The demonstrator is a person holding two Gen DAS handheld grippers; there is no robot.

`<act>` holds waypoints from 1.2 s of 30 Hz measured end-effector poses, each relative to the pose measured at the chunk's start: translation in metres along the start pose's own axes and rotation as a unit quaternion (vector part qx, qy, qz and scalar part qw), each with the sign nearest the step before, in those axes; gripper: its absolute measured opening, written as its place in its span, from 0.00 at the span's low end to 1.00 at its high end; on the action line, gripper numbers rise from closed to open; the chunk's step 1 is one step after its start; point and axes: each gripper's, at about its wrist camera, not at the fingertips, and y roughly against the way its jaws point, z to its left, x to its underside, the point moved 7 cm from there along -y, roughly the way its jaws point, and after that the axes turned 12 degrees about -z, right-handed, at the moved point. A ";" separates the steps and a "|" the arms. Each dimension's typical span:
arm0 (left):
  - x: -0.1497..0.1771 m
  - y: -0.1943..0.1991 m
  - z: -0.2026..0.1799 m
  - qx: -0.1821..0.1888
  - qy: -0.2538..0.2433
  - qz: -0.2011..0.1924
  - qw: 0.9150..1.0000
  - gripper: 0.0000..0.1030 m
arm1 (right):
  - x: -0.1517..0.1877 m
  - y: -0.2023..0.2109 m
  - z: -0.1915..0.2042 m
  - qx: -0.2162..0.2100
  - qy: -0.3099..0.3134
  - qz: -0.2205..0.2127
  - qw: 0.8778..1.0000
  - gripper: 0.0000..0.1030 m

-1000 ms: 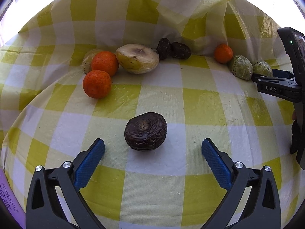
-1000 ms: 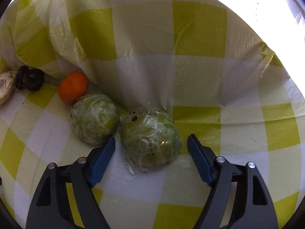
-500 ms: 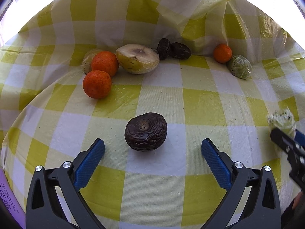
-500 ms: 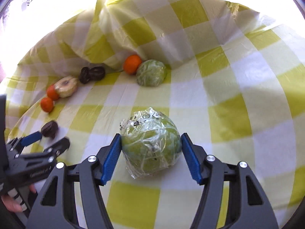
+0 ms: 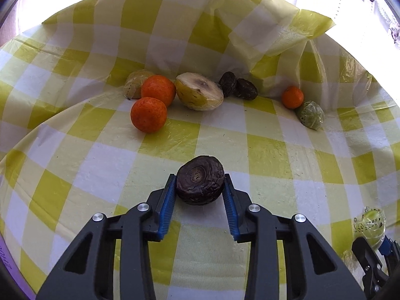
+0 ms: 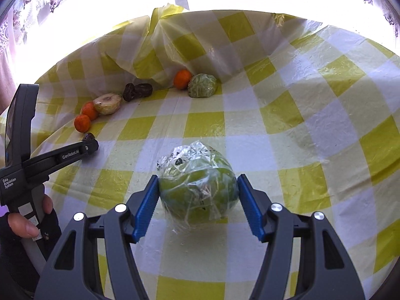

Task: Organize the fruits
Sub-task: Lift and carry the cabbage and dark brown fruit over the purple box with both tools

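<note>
Now your left hand-held gripper (image 5: 200, 190) pinches the wrinkled dark fruit (image 5: 200, 180); your right hand-held gripper (image 6: 198, 200) clamps the wrapped green fruit (image 6: 198, 187). Slick film could let it slip.

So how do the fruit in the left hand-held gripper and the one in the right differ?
The dark fruit in the left hand-held gripper is wrinkled, purple-brown and bare; the green fruit in the right hand-held gripper is smooth, film-wrapped and looks bigger. Both are roundish and clamped between blue pads.
</note>
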 end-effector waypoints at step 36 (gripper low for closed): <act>0.122 0.216 0.030 0.020 -0.035 -0.090 0.995 0.33 | 0.078 0.109 0.070 -0.097 -0.001 0.029 0.995 0.62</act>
